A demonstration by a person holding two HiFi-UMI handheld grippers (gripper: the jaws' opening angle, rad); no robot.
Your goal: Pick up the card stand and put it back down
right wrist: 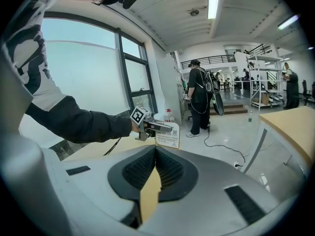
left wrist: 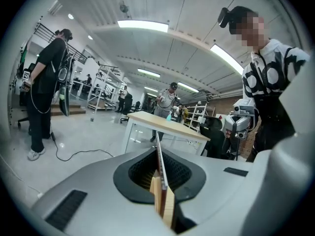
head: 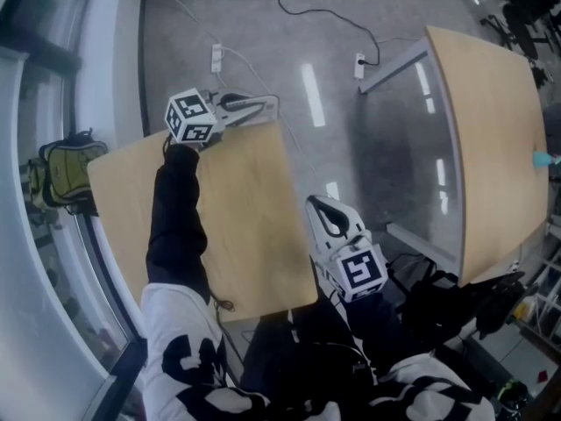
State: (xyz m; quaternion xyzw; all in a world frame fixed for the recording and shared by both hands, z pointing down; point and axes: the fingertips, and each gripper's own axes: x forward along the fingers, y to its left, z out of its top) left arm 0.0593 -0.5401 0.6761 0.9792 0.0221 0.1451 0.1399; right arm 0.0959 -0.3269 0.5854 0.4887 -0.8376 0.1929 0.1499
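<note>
The card stand point(right wrist: 168, 135) is a thin white card with a printed code, held upright over the far edge of the small wooden table point(head: 245, 226). My left gripper point(head: 266, 104) point(right wrist: 158, 127) is shut on it. In the left gripper view the card stand point(left wrist: 163, 191) shows edge-on, pinched between the jaws of the left gripper point(left wrist: 158, 154). I cannot tell whether it touches the table. My right gripper point(head: 318, 205) point(right wrist: 155, 152) hangs at the table's near right corner, jaws shut with nothing between them.
A larger wooden table point(head: 491, 147) on metal legs stands to the right across a gap of grey floor. Cables and a power strip point(head: 216, 57) lie beyond the small table. A backpack point(head: 61, 169) sits by the window at left. People point(right wrist: 199, 97) stand further off.
</note>
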